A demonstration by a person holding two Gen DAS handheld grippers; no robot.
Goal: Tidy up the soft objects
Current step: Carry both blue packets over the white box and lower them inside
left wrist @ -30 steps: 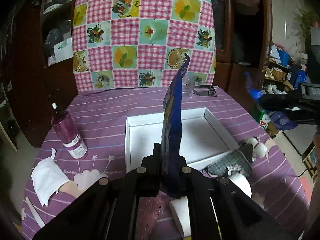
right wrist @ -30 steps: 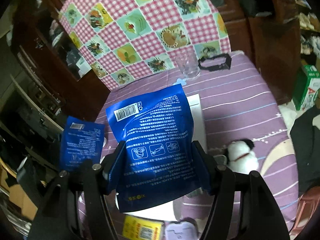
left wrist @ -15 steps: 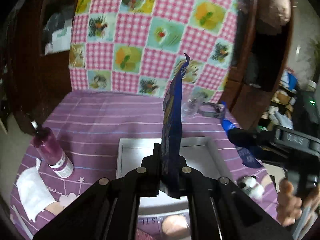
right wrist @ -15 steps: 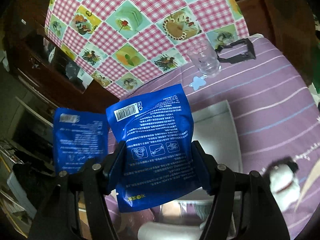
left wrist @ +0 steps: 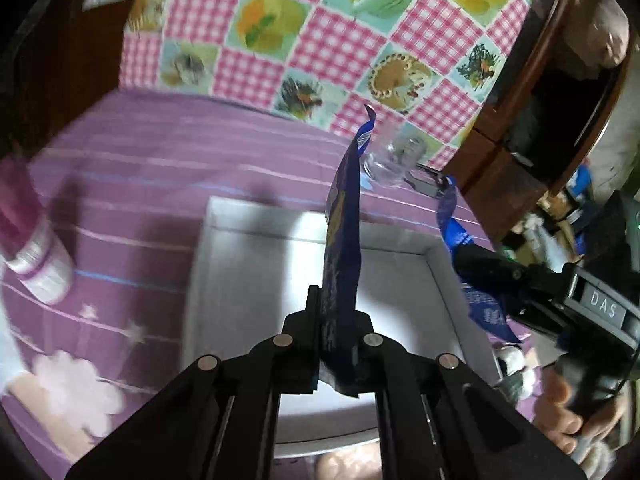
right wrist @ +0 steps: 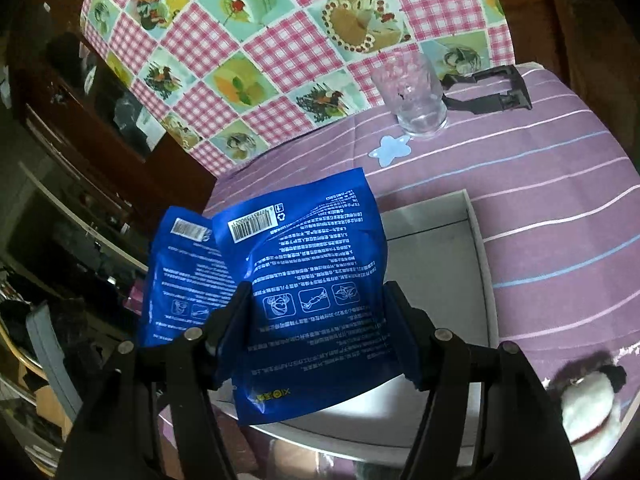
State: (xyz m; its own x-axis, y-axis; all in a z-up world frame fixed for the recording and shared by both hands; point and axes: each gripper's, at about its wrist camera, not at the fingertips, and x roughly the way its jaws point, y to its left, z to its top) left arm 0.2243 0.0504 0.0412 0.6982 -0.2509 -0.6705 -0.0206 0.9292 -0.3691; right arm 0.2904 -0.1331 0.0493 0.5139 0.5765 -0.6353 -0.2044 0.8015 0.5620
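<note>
My left gripper (left wrist: 338, 332) is shut on a blue packet (left wrist: 342, 240) that stands edge-on above the white box (left wrist: 240, 216). In the right wrist view this packet (right wrist: 180, 276) hangs at the left. My right gripper (right wrist: 318, 320) is shut across the width of a second blue packet (right wrist: 312, 280), printed side up, over the box's (right wrist: 482, 248) near left corner. From the left wrist view the right gripper (left wrist: 472, 272) and its packet (left wrist: 486, 312) come in over the box's right wall, with a hand (left wrist: 560, 404) behind. The box's floor looks bare.
A plush toy (right wrist: 588, 396) lies on the purple cloth right of the box. At the back stand a glass (right wrist: 416, 96), a blue star coaster (right wrist: 390, 150) and a black frame (right wrist: 488, 92). A pink bottle (left wrist: 36, 256) stands far left. A checked cloth hangs behind.
Both grippers have come down and forward over the white box with their packets still held. The two packets are now closer together, and the left view has rolled.
</note>
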